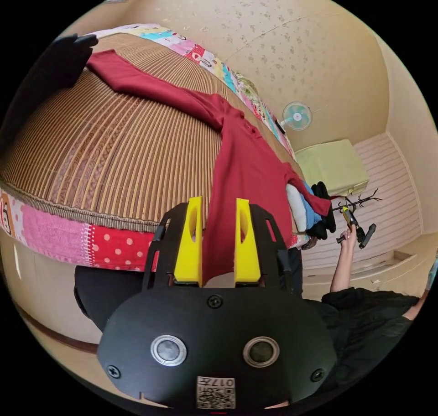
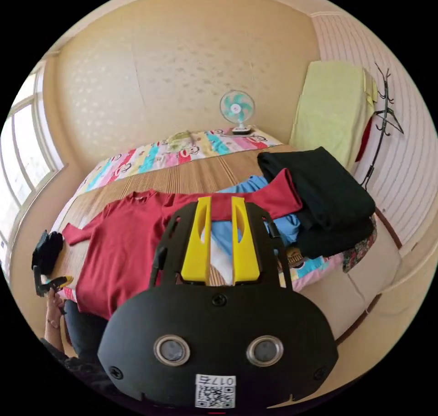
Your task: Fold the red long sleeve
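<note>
Item: red long sleeve (image 2: 123,247), spread flat on the bamboo mat (image 1: 114,160), one cuff lying on the clothes pile (image 2: 319,197). Soft, light, limp; we would pinch its hem corners. Left gripper (image 1: 218,240) and right gripper (image 2: 221,238): jaws parted, gripping nothing.

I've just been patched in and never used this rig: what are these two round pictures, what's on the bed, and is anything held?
Each picture comes from a fisheye camera riding on a hand-held gripper that a person carries. In the left gripper view, the left hand-held gripper has its yellow jaws apart, empty, near the hem of the red long sleeve. In the right gripper view, the right hand-held gripper is also open and empty, raised over the bed. The shirt lies spread flat on a bamboo mat, one sleeve draped over a pile of clothes. A small fan stands at the far edge.
</note>
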Tool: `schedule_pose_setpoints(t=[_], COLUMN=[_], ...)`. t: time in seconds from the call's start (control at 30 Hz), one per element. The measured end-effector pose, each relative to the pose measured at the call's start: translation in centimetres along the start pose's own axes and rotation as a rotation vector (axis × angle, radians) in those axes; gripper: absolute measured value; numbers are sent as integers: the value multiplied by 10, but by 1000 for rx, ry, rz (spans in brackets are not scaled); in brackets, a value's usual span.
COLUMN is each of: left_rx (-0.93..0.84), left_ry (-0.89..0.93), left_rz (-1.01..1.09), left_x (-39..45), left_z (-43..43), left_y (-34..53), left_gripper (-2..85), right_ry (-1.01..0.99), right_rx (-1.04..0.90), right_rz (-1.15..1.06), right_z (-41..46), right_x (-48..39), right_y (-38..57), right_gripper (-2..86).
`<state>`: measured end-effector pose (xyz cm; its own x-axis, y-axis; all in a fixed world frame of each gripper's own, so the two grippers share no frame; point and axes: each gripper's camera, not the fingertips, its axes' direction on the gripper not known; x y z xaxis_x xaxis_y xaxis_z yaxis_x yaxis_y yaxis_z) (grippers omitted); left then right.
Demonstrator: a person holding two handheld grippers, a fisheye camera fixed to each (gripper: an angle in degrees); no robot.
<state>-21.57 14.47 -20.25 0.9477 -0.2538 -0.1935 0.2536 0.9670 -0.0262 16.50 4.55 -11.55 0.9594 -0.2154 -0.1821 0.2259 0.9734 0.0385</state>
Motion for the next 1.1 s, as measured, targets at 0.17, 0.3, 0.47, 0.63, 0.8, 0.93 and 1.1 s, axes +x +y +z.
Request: schedule_pose_setpoints(t=[0.17, 0.3, 0.47, 0.63, 0.8, 0.93, 1.1], left_rx=[-31, -170, -286, -81, 12, 39, 25], left_ry=[-48, -92, -259, -201, -73, -86, -82], left_rz=[-6, 1, 129, 12, -35, -20, -55], left_x=[1, 6, 35, 21, 6, 15, 6], left_z=[32, 31, 34, -15, -44, -54, -59], left_y=[20, 45, 99, 114, 95, 92, 98], left_gripper=[44, 35, 39, 48, 52, 52, 53], right_ry=[-252, -133, -191, -381, -336, -261, -283], right_rx=[-304, -324, -473, -154, 86, 120, 124], right_rz=[-354, -418, -399, 119, 563, 776, 901], right_z=[95, 86, 48, -1, 7, 25, 40], right_x=[-101, -107, -71, 85, 240, 289, 306], right_y=[90, 148, 158, 94, 49, 54, 64], right_gripper=[99, 53, 27, 49, 87, 103, 56])
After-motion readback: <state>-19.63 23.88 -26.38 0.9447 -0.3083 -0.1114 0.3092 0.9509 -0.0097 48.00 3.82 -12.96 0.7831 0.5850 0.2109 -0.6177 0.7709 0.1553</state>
